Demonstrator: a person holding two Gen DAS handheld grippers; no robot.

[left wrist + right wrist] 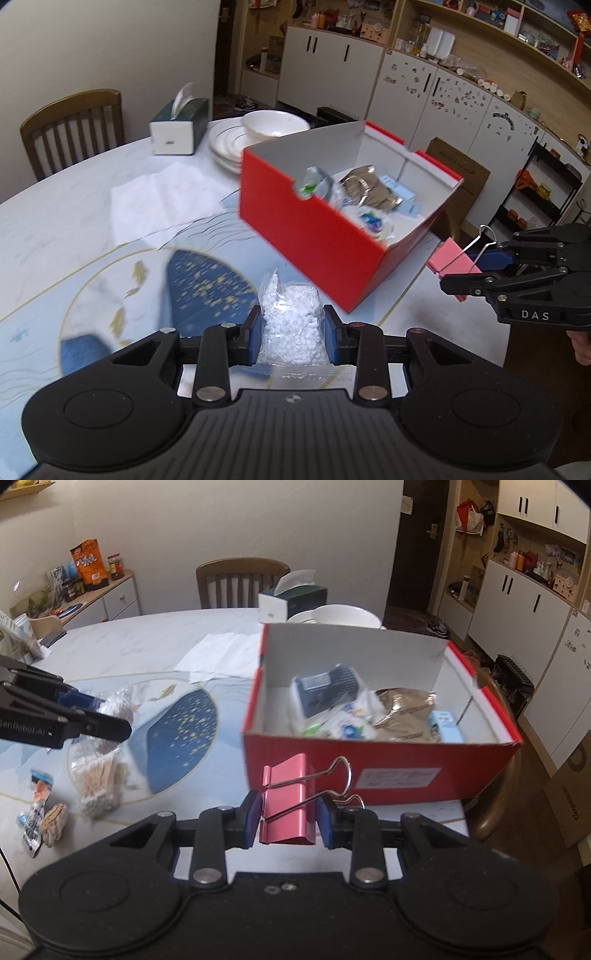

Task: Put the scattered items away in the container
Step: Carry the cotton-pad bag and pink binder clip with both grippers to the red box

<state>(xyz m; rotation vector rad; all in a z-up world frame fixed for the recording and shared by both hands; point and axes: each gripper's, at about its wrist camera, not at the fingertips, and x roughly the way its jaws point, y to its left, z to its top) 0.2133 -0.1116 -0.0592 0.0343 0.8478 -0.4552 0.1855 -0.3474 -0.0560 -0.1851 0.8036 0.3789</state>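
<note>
A red box (314, 236) (388, 775) with a white inside stands open on the table and holds several packets. My left gripper (291, 332) is shut on a clear bag of white beads (291, 325), held above the table short of the box. It shows at the left of the right wrist view (107, 716). My right gripper (286, 818) is shut on a pink binder clip (288, 797), just in front of the box's near wall. It shows at the right of the left wrist view (458, 273), beside the box corner.
A bag of cotton swabs (99, 779), a small snack packet (35, 819) and a crumpled wrapper (53, 821) lie on the table at left. Tissue box (177, 125), stacked plates and bowl (258, 133) and white paper (166, 199) sit behind. A chair (240, 579) stands beyond.
</note>
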